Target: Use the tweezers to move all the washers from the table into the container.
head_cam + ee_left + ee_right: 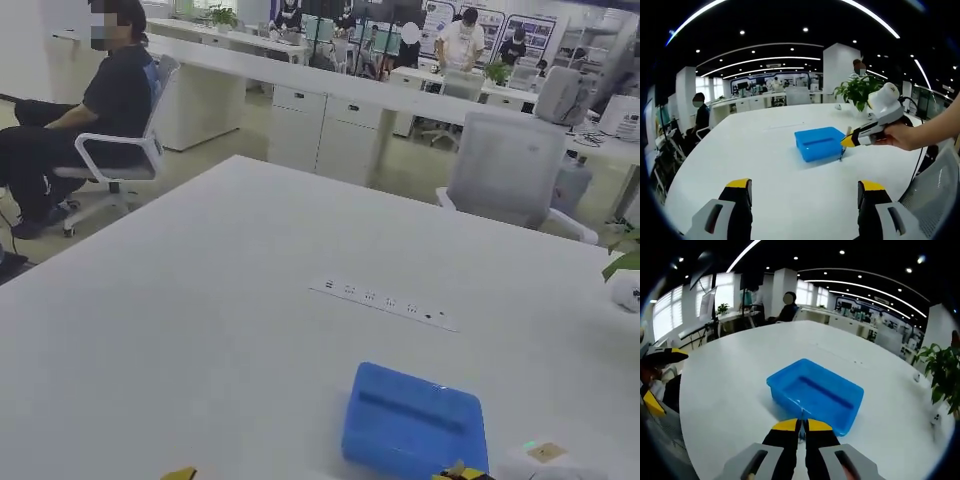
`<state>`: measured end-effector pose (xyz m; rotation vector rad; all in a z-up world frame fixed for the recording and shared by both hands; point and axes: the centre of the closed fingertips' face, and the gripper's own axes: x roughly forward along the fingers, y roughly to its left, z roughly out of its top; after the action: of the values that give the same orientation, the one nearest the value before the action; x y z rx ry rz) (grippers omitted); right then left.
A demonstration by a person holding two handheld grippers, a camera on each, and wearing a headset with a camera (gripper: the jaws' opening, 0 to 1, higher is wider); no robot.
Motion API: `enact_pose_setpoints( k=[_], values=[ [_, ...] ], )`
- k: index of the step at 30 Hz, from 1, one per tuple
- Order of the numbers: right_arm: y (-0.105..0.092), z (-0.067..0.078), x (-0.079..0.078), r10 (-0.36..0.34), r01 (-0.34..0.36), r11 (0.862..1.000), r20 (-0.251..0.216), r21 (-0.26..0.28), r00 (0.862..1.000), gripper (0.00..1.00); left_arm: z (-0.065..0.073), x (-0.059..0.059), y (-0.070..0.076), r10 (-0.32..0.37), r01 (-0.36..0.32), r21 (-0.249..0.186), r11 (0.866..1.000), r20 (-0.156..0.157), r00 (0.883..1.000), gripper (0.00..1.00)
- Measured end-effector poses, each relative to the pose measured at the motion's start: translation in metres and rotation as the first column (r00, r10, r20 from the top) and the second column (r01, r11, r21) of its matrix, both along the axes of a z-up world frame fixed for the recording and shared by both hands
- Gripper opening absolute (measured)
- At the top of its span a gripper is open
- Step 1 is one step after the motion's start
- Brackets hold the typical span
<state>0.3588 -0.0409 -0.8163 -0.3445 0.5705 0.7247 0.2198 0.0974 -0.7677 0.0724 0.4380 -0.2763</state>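
The blue container point(415, 425) sits on the white table point(200, 320), near its front; it is also in the left gripper view point(819, 143) and the right gripper view point(815, 395). Its inside looks bare from the right gripper view. My right gripper point(801, 429) is shut on the thin tweezers point(802, 419), whose tips point at the container's near rim. From the left gripper view, a hand holds the right gripper point(860, 137) just right of the container, tweezers point(841, 154) angled down. My left gripper point(804, 192) hovers open over bare table, nothing between its jaws.
A power strip point(385, 302) is set into the table beyond the container. A potted plant point(857, 92) stands at the table's far right edge. A person sits on an office chair point(115, 150) at the far left, and another chair point(510, 170) stands behind the table.
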Motion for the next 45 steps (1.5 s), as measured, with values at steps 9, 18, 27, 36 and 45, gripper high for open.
enact_pose_setpoints(
  k=[9,18,27,36,45],
  values=[
    [0.001,0.021,0.000,-0.004,0.005,0.998,-0.010,0.055,1.000,0.00,0.002,0.000,0.002,0.009,-0.009,-0.003,1.000,0.009,1.000,0.89],
    [0.002,0.057,0.012,0.003,-0.009,0.995,0.058,0.104,0.998,0.00,-0.002,-0.001,0.000,-0.002,0.002,0.009,1.000,-0.009,1.000,0.89],
    [-0.002,0.079,0.051,-0.044,0.030,0.992,0.119,0.121,0.992,0.01,-0.004,0.000,0.001,-0.003,0.003,0.010,1.000,-0.016,1.000,0.89],
    [-0.002,0.055,0.071,-0.051,0.045,0.997,0.095,0.061,0.994,0.01,-0.004,0.000,0.002,0.001,-0.001,0.009,1.000,-0.018,1.000,0.88],
    [-0.002,0.026,0.073,-0.062,0.061,0.998,0.025,0.031,0.998,0.01,-0.005,0.000,0.001,-0.001,0.001,0.013,1.000,-0.019,1.000,0.88]
  ],
)
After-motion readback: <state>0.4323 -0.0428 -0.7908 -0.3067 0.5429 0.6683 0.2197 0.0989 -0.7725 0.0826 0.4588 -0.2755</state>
